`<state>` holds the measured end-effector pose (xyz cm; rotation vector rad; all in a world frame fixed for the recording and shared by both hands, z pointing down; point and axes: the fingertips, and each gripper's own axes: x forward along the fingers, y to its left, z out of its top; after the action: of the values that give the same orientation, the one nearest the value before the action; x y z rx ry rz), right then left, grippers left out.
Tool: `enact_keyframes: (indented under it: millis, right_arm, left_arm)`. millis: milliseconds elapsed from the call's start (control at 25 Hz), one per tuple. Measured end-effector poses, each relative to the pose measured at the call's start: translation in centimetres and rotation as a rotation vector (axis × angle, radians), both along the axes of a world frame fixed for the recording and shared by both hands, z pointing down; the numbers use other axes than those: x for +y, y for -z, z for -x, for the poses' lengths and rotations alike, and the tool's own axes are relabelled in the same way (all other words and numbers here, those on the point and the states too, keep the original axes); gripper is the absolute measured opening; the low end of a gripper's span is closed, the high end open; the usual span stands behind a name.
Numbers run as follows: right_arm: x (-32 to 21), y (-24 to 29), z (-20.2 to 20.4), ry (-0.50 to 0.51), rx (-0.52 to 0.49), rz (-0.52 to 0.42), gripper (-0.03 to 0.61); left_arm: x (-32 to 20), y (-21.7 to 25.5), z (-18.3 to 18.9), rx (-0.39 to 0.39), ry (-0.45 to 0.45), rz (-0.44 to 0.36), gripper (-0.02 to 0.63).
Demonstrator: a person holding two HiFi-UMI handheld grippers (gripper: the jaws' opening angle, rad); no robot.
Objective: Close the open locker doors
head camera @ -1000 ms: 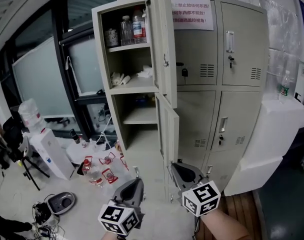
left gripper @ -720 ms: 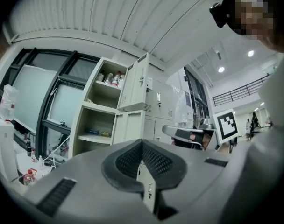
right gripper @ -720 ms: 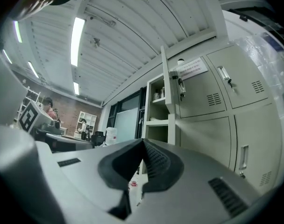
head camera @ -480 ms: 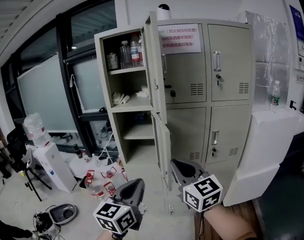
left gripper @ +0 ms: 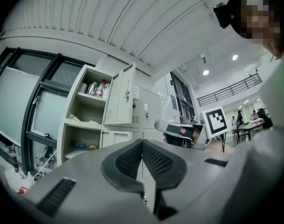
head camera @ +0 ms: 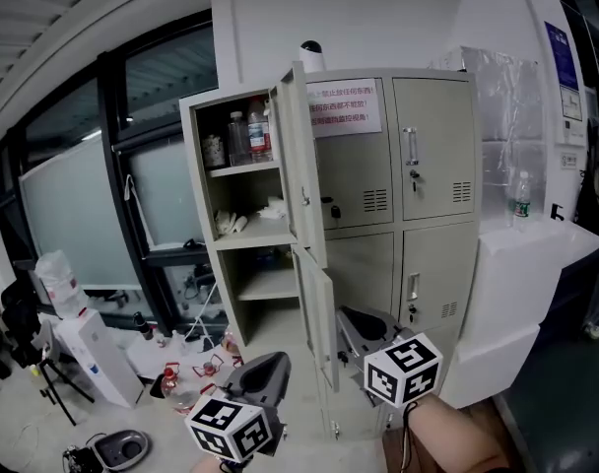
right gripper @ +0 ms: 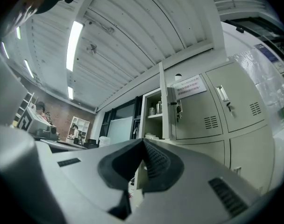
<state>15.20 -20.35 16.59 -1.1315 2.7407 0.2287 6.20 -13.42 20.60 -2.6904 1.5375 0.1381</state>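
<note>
Your left gripper (head camera: 268,365) and right gripper (head camera: 359,321) have come up, locker (head camera: 432,146) sits lower in head view | both jaws shut, nothing held | upper door (head camera: 299,166) and lower door (head camera: 320,308) open on locker's left column, well apart from you | risk: your shut tips may slide off a door edge; a hard push may bounce it back.

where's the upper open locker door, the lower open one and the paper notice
upper open door (head camera: 298,158): head view, middle of its panel
lower open door (head camera: 319,313): head view, middle of its panel
paper notice (head camera: 344,106): head view, centre of the sheet
</note>
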Motion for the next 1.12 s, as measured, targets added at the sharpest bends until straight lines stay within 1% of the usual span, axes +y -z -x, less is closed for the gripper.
enact_keyframes:
  millis: [200,320,560,720,880,1120]
  right_arm:
    - [-0.5,2.1,0.4,-0.036,0.013,0.002,0.002]
    - [-0.9,3.3,0.9,-0.067,0.03,-0.012,0.002]
    - [-2.0,5.0,1.2,-0.078,0.003,0.043,0.002]
    - [-2.7,5.9,1.1,-0.058,-0.026,0.07,0.005]
    - [-3.2,6.0,0.7,-0.038,-0.023,0.091,0.012]
    - [-4.4,5.8,-0.2,-0.008,-0.015,0.105,0.035]
  left_arm:
    - [-0.4,2.3,0.6,-0.039,-0.047,-0.026,0.003]
    - [-0.8,3.4,0.7,-0.045,-0.078,-0.033,0.003]
    - [-1.8,4.4,-0.1,-0.042,-0.124,-0.024,0.003]
    - [-3.0,4.9,0.3,-0.013,-0.117,0.003,0.003]
    - [-3.7,5.0,0.7,0.034,-0.101,0.041,0.003]
    - [-4.2,5.1,-0.2,0.031,-0.05,0.037,0.003]
